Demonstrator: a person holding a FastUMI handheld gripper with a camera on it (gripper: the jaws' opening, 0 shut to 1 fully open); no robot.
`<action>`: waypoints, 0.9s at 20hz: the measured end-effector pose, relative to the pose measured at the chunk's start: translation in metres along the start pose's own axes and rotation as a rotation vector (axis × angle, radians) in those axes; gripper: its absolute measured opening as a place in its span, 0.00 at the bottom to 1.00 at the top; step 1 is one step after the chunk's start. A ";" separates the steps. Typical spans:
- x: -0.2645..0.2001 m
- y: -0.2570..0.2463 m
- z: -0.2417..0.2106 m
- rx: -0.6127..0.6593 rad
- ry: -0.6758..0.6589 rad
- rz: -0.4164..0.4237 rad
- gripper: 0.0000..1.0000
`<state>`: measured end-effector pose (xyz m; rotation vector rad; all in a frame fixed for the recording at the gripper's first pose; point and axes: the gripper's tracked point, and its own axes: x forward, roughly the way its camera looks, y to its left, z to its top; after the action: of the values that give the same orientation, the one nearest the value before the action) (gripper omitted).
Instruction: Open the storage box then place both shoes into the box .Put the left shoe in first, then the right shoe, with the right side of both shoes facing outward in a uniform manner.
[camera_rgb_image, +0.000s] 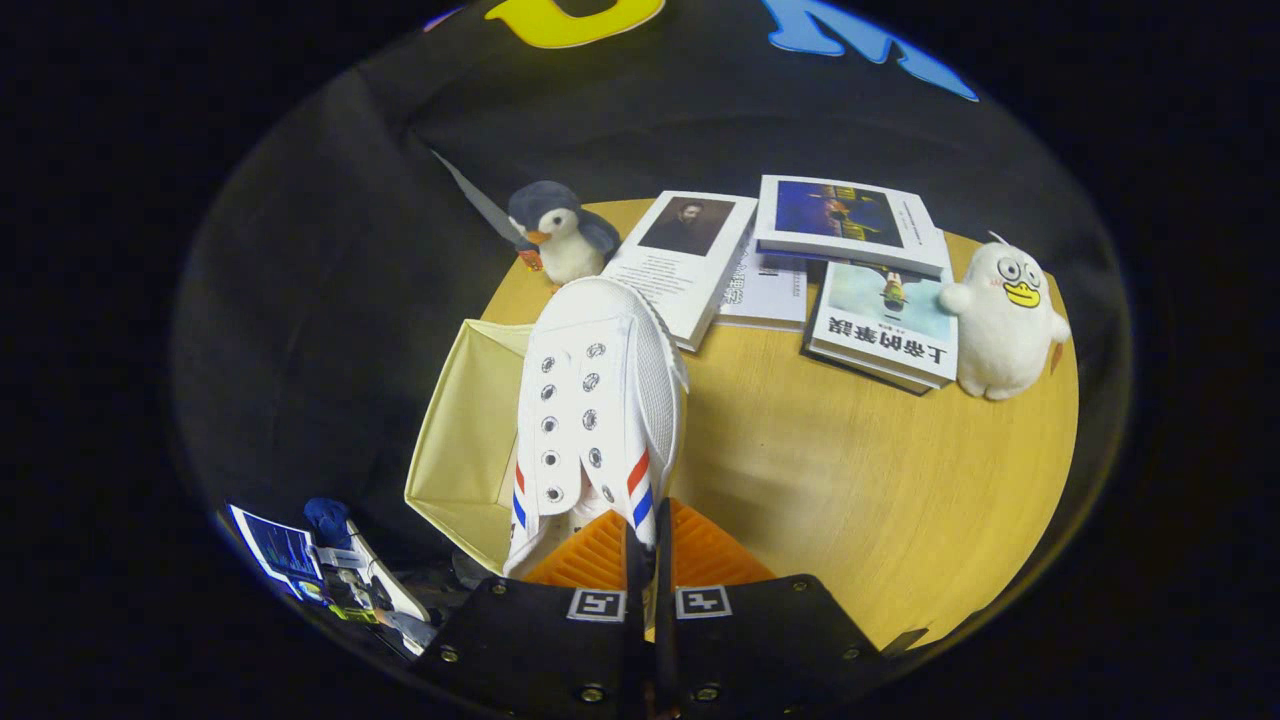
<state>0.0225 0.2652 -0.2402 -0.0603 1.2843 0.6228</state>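
Observation:
A white sneaker (597, 400) with red and blue stripes near its collar hangs in my gripper (648, 545). Both fingers pinch the collar edge at the heel, and the toe points away from me. The shoe is held above the wooden table, over the right edge of an open pale yellow storage box (460, 430) that stands at the table's left side. What lies inside the box under the shoe is hidden.
Beyond the shoe stand a penguin plush (560, 235), several books (850, 270) and a white duck plush (1003, 322). Bare wooden tabletop (850, 470) lies right of the shoe. Cluttered equipment (320, 570) sits low beside the box.

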 end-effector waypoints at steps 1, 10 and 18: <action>0.004 0.010 0.005 -0.013 0.003 0.007 0.04; 0.049 0.089 0.014 -0.101 0.073 0.038 0.04; 0.080 0.133 0.013 -0.169 0.127 0.045 0.04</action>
<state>-0.0166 0.4129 -0.2695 -0.2132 1.3564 0.7756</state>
